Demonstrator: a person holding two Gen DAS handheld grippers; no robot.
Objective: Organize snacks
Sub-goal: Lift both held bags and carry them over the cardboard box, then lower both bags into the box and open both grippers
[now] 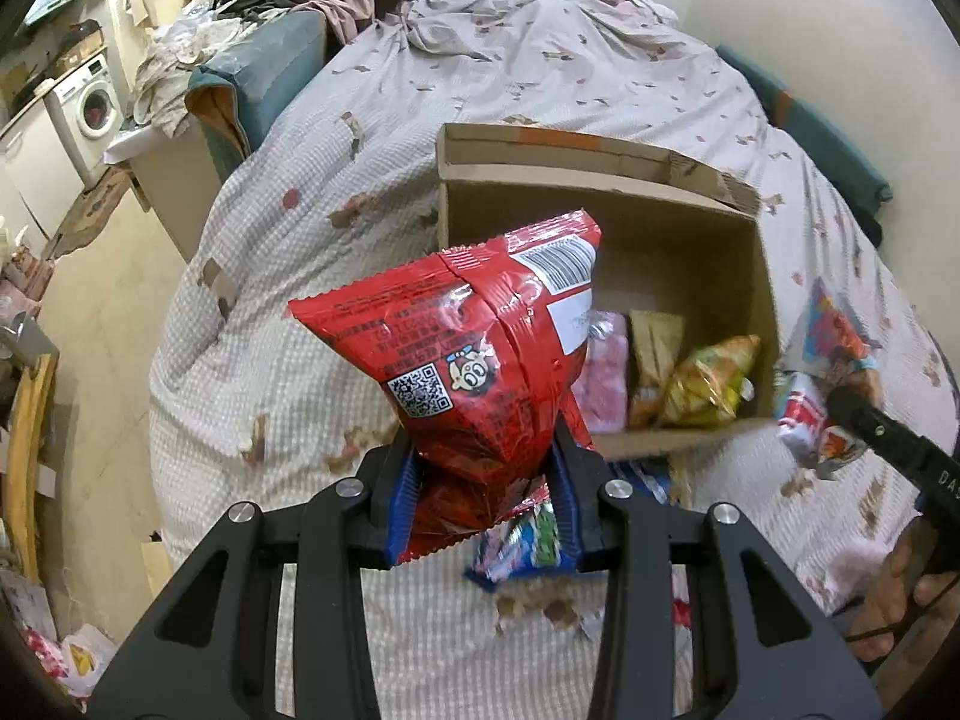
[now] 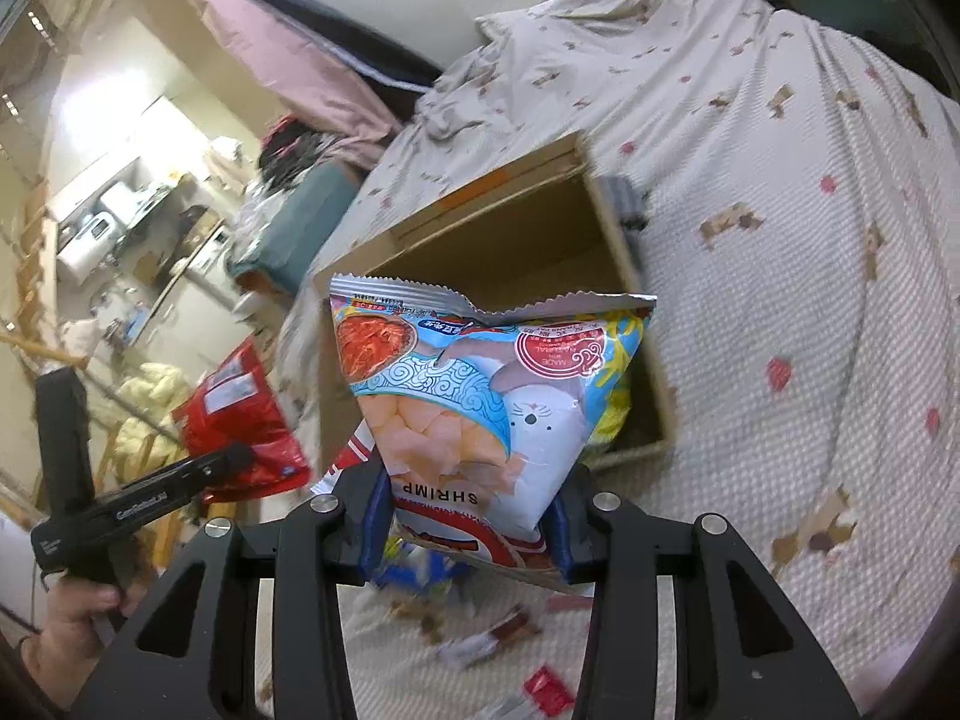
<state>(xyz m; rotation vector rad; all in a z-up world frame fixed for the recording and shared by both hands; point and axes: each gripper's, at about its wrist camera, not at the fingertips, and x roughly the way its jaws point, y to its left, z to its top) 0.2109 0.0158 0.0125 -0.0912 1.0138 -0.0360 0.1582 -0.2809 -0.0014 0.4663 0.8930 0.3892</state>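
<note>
My left gripper (image 1: 483, 498) is shut on a red snack bag (image 1: 474, 354) and holds it above the bed, just in front of the open cardboard box (image 1: 600, 210). The box holds a pink pack (image 1: 606, 378), a brown pack (image 1: 654, 348) and a yellow-green bag (image 1: 708, 384). My right gripper (image 2: 474, 516) is shut on a blue shrimp chips bag (image 2: 480, 396) held up before the same box (image 2: 516, 234). The red bag (image 2: 240, 414) and the left gripper body (image 2: 150, 492) show at the left of the right wrist view.
Loose snack packs lie on the patterned bedspread (image 1: 390, 630): a blue pack (image 1: 528, 546) under the left gripper, small wrappers (image 2: 498, 636) and a red sachet (image 2: 546, 690) near the right one. The bed edge drops to the floor (image 1: 102, 360) on the left.
</note>
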